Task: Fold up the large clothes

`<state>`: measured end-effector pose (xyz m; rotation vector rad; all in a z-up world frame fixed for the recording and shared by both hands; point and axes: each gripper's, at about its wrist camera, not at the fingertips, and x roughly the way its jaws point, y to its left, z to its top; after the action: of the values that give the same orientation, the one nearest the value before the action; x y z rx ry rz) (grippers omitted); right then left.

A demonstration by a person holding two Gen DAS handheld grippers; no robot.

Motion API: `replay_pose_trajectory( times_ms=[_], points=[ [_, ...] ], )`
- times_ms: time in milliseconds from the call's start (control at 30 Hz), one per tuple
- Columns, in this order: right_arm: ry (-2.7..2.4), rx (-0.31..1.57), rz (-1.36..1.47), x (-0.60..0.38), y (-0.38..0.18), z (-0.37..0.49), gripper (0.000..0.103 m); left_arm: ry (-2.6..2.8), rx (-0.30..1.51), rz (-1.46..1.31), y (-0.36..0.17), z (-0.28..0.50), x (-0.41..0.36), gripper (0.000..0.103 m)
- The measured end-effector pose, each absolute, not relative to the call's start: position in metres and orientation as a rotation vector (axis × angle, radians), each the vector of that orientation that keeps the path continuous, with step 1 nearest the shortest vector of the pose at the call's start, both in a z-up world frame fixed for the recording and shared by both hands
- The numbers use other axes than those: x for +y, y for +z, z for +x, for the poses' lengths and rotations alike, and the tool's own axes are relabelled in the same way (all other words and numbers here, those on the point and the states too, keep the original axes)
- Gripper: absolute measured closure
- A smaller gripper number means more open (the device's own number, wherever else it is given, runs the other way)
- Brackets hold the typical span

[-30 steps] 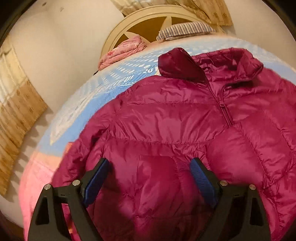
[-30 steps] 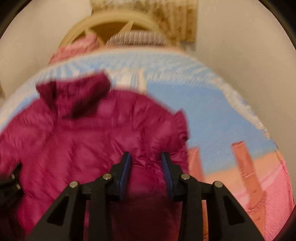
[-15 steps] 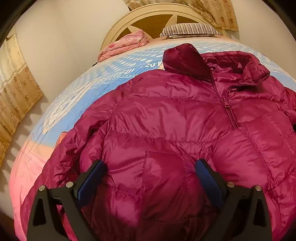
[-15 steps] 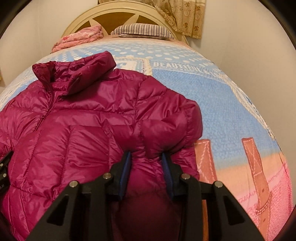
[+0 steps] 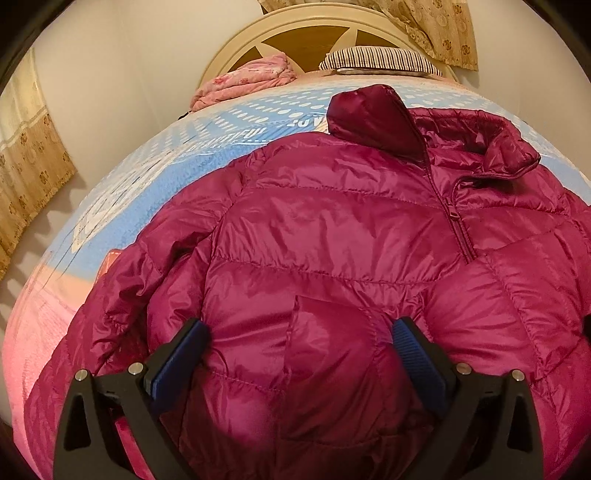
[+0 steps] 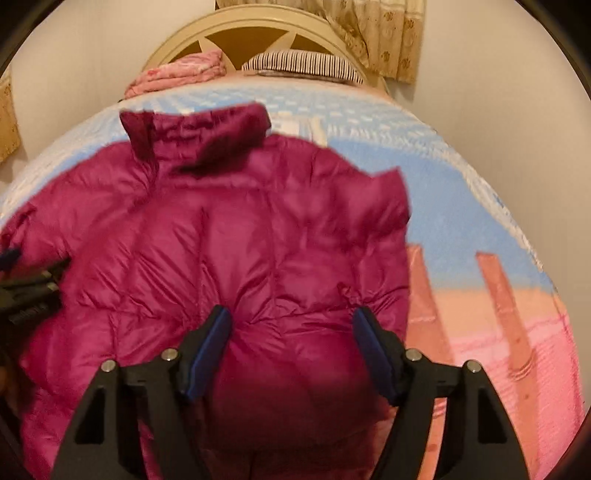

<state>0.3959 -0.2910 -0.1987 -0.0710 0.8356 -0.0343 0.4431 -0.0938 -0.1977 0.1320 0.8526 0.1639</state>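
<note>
The left gripper (image 5: 301, 350) stands with its blue-padded jaws spread as wide as they go, straddling a puffed panel of the glossy magenta quilted down jacket (image 5: 332, 229) without pinching it. The right gripper (image 6: 291, 349) is opening its jaws at this moment; jacket fabric bulges between the pads, but they no longer seem to press on it, so I judge the hold released. Outward from both, the jacket lies front up and zipped on the blue, white and pink printed bedspread (image 5: 155, 155), its stand-up collar (image 5: 436, 136) towards the cream wooden headboard (image 5: 306, 33). One sleeve (image 6: 373, 229) looks doubled in along the body at the bedspread's edge. Near the headboard lie a folded pink quilt (image 5: 243, 79) and a striped pillow (image 5: 380, 61). The step in hand appears to be setting the garment flat before folding. To do it well, clear both grippers fully, then take the slippery shell with a deep bite at a seam, since puffed down springs back.
</note>
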Motion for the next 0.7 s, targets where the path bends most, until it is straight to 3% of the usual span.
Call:
replay_pose_trajectory(
  times_ms=[567, 700],
  points=[
    [-0.064, 0.843, -0.128, -0.285, -0.207, 0.399, 0.029, 0.145, 0.876, 0.109, -0.199, 0.447, -0.09, 0.001],
    [-0.072, 0.852, -0.162, -0.284, -0.197, 0.394, 0.026, 0.132, 0.86, 0.144, -0.166, 0.429, -0.076, 0.001]
  ],
)
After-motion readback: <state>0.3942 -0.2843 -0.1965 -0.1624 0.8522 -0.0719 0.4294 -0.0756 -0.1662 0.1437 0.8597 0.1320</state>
